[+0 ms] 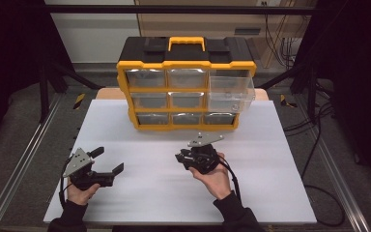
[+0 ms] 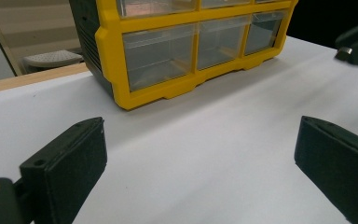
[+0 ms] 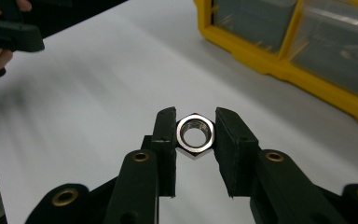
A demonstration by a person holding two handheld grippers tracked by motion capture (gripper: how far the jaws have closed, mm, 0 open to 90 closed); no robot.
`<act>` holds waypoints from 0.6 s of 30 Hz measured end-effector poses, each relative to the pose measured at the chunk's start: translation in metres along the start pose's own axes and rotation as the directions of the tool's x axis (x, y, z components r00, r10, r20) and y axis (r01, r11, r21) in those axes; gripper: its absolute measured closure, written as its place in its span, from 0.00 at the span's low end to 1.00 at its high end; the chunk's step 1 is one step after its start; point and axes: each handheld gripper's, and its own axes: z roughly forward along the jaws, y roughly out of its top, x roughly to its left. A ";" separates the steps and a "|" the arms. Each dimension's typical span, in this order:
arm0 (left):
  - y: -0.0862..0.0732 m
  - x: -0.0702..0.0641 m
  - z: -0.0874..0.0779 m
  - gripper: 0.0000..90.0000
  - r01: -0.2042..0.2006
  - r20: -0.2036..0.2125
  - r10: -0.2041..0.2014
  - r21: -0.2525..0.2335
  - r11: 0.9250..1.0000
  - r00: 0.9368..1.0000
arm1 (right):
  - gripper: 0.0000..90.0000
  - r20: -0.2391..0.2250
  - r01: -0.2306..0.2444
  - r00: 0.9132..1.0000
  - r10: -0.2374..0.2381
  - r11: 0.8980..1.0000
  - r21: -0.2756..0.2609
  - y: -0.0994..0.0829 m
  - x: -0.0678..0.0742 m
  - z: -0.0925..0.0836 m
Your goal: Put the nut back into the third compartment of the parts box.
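High view: right gripper (image 1: 182, 157) is closed, pulled-out drawer (image 1: 231, 92) of the organizer (image 1: 186, 82) ahead and to its right, nearer this hand; left gripper (image 1: 108, 160) rests wide open, empty, well apart. Left gripper view: bare table (image 2: 223, 140) between jaws, organizer ahead. Right gripper view: hex nut (image 3: 195, 134) clamped between the pads, bore facing the camera, yellow frame ahead-right. Likely next: carry nut to open drawer.
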 end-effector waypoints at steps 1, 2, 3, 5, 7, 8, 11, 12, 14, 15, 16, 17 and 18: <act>0.000 0.000 0.000 0.02 0.000 0.000 0.000 0.000 1.000 1.000 | 0.78 0.006 0.001 1.000 -0.001 1.000 -0.009 0.002 -0.002 -0.005; 0.000 0.000 0.000 0.02 0.000 0.000 0.000 -0.001 1.000 1.000 | 0.78 0.010 0.002 1.000 -0.002 1.000 -0.020 0.004 -0.004 -0.011; 0.000 0.000 0.000 0.03 0.000 0.000 0.000 -0.001 1.000 1.000 | 0.78 0.015 0.002 1.000 -0.002 1.000 -0.030 0.007 -0.006 -0.016; 0.000 0.000 0.000 0.03 0.000 0.000 0.000 -0.001 1.000 1.000 | 0.78 0.028 -0.001 1.000 0.002 0.999 -0.054 0.012 -0.009 -0.028; 0.000 0.000 0.000 0.02 0.000 -0.001 0.000 -0.001 1.000 1.000 | 0.78 0.039 0.000 0.999 0.003 0.997 -0.080 0.017 -0.012 -0.040; 0.000 0.000 0.000 0.02 0.000 0.000 0.000 -0.001 1.000 1.000 | 0.78 0.047 0.001 0.999 0.003 0.996 -0.091 0.020 -0.014 -0.045; 0.000 0.000 0.000 0.03 0.000 -0.001 0.000 -0.001 1.000 1.000 | 0.78 0.064 0.001 0.998 0.007 0.993 -0.120 0.027 -0.017 -0.061; 0.000 0.000 0.000 0.03 0.000 -0.001 0.000 -0.001 1.000 1.000 | 0.78 0.073 0.005 0.997 0.004 0.992 -0.128 0.030 -0.019 -0.066; 0.000 0.000 0.000 0.02 -0.001 -0.001 0.001 0.000 1.000 1.000 | 0.78 0.083 0.007 0.997 0.005 0.989 -0.144 0.035 -0.021 -0.076; 0.000 0.000 0.000 0.02 -0.001 -0.001 0.001 0.000 1.000 1.000 | 0.78 0.090 0.008 0.996 0.005 0.988 -0.152 0.037 -0.022 -0.080; 0.000 0.000 0.000 0.02 -0.001 -0.001 0.001 0.000 1.000 1.000 | 0.78 0.095 0.010 0.995 0.005 0.987 -0.161 0.039 -0.022 -0.084; 0.000 0.000 0.000 0.02 -0.001 -0.001 0.001 0.000 1.000 1.000 | 0.78 0.100 0.012 0.995 0.004 0.986 -0.166 0.042 -0.023 -0.088; 0.000 0.000 0.000 0.02 -0.001 -0.001 0.001 0.001 1.000 1.000 | 0.78 0.107 0.017 0.994 0.002 0.985 -0.173 0.045 -0.023 -0.093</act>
